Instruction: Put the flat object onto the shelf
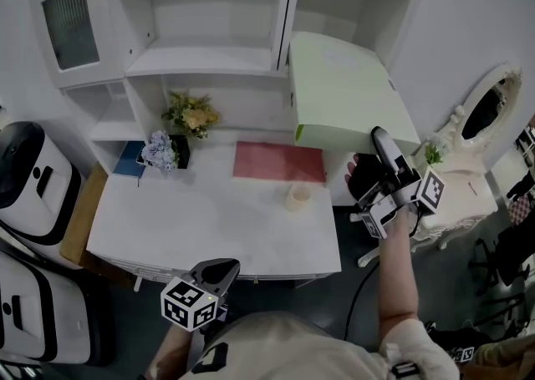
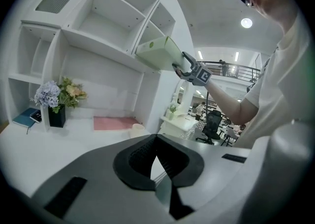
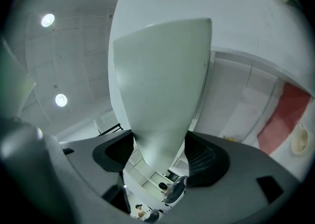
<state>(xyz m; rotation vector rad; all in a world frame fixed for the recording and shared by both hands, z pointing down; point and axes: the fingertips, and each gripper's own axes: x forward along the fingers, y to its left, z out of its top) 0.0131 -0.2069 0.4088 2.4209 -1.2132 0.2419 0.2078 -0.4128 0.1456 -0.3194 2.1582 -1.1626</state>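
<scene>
Status: right hand-held gripper [image 1: 373, 151] is clamped on the near edge of the flat pale-green box [image 1: 347, 90]. In the right gripper view both pads press on its faces and the box fills the gap between them. Box is off the desk [image 1: 209, 224], up in the air at the right-hand bay of the white shelf unit [image 1: 209, 61]. Its left edge runs along the vertical divider and its far end sits higher than the gripped end. Left gripper view shows it tilted up toward a shelf board; can't tell if the far end touches the board. Right arm is stretched out from the right, with a black glove [image 1: 361, 176] on the hand behind the jaws. Left hand-held gripper [image 1: 219, 270] sits low by the person's body at the desk's front edge, jaws together, nothing between them. On the desk: pink mat [image 1: 278, 161] against the back, just below the box in the head view; small cream cup [image 1: 298, 197] just in front of the mat; yellow and pale purple flowers in a dark vase [image 1: 180, 151] at back left. Blue notebook [image 1: 129, 159] lies in the low side cubby left of the vase. Right of the desk stands a white vanity table with an oval mirror [image 1: 493, 103]. Left of the desk are two white-and-black machines [image 1: 29, 174].
</scene>
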